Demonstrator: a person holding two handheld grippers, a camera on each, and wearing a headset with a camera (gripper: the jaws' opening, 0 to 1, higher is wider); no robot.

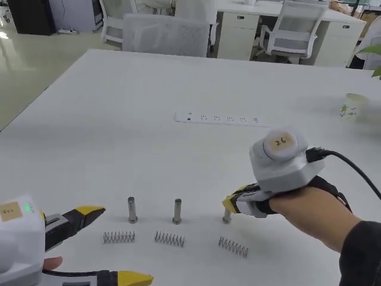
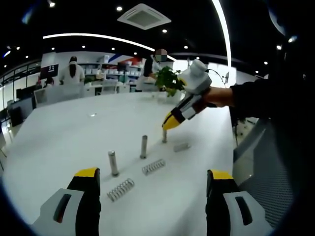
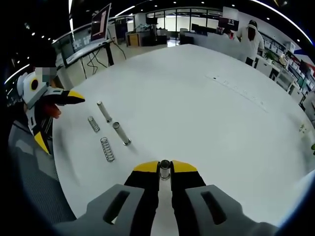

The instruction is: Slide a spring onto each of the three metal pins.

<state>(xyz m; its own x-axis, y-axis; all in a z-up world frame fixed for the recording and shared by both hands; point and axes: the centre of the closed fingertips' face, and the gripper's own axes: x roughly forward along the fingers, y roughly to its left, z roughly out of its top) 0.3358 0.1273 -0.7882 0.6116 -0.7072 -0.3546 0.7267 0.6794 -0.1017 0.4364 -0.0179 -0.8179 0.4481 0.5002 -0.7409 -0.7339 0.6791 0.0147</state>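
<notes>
1. Steadying was judged the purpose of the right tool [image 1: 231, 206]. It was clamped on the right pin [image 1: 227, 217] near its top, probably so the pin would not tip when a spring is fed on.
2. The middle pin [image 1: 177, 211] and left pin [image 1: 132, 210] were stood upright on the white table [image 1: 178, 89], in one row with the right pin and apart from each other.
3. Three springs were laid flat, one just in front of each pin: left spring [image 1: 119, 237], middle spring [image 1: 169, 239], right spring [image 1: 233, 246]. No spring was on a pin, so the task was judged barely started.
4. The layout was judged deliberate, with each spring set near its own pin so that only short moves are needed.
5. The left tool [image 3: 59, 121] was held low at the table's near edge with its jaws wide apart and nothing between them. It was pointed along the row, with the left spring nearest, and was likely readied for a pick-up.
6. The right hand [image 1: 297, 205] was reached in from the right side, with the tool pointed toward the row at the pin's top.
7. A power strip [image 1: 217, 118] was seen further back, well apart from the work.
</notes>
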